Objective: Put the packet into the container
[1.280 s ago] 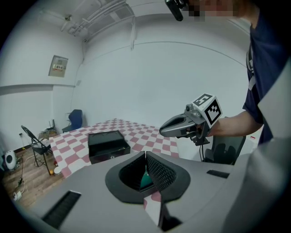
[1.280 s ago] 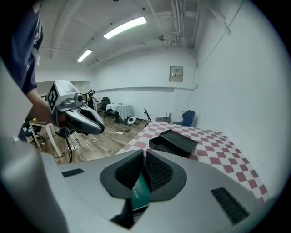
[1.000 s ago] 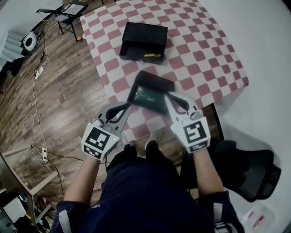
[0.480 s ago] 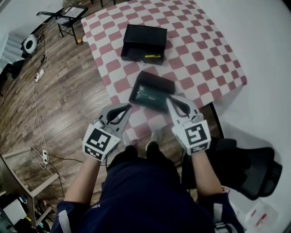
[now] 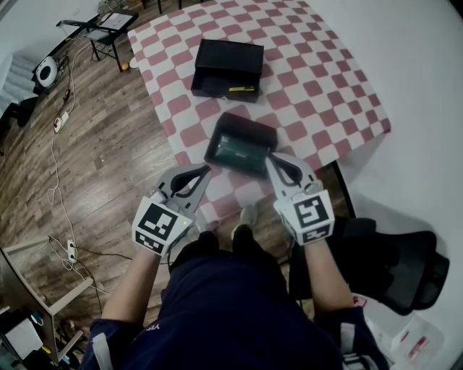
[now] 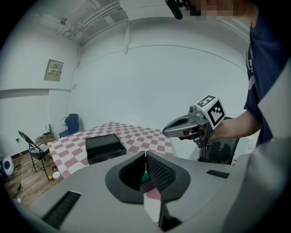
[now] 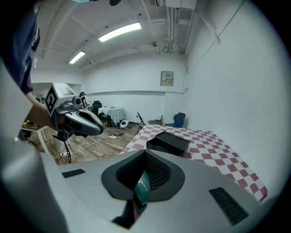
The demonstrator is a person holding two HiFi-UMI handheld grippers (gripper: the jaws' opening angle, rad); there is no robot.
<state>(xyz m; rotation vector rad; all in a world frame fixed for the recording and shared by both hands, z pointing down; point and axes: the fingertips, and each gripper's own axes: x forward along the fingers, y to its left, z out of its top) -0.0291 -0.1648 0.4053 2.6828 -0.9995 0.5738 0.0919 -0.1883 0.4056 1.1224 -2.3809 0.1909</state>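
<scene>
A green packet [image 5: 237, 152] lies inside the nearer black container [image 5: 253, 130], close to the front edge of the checkered table [image 5: 318, 79]. My left gripper [image 5: 205, 170] hovers just off the container's near left corner, jaws shut and empty. At the near right corner my right gripper [image 5: 268, 160] is also shut. In the right gripper view the packet [image 7: 142, 189] shows below the closed jaws [image 7: 144, 154]. The left gripper view shows a sliver of green packet [image 6: 144, 176] under its closed jaws [image 6: 146, 155].
A second black container [image 5: 228, 66] stands further back on the table, with a yellow-marked item at its front. Wood floor with cables lies to the left, a folding chair [image 5: 101, 22] at the far left, a black office chair [image 5: 391, 267] at the right.
Both grippers have drawn back slightly from the near container toward the person. The packet stays in the container.
</scene>
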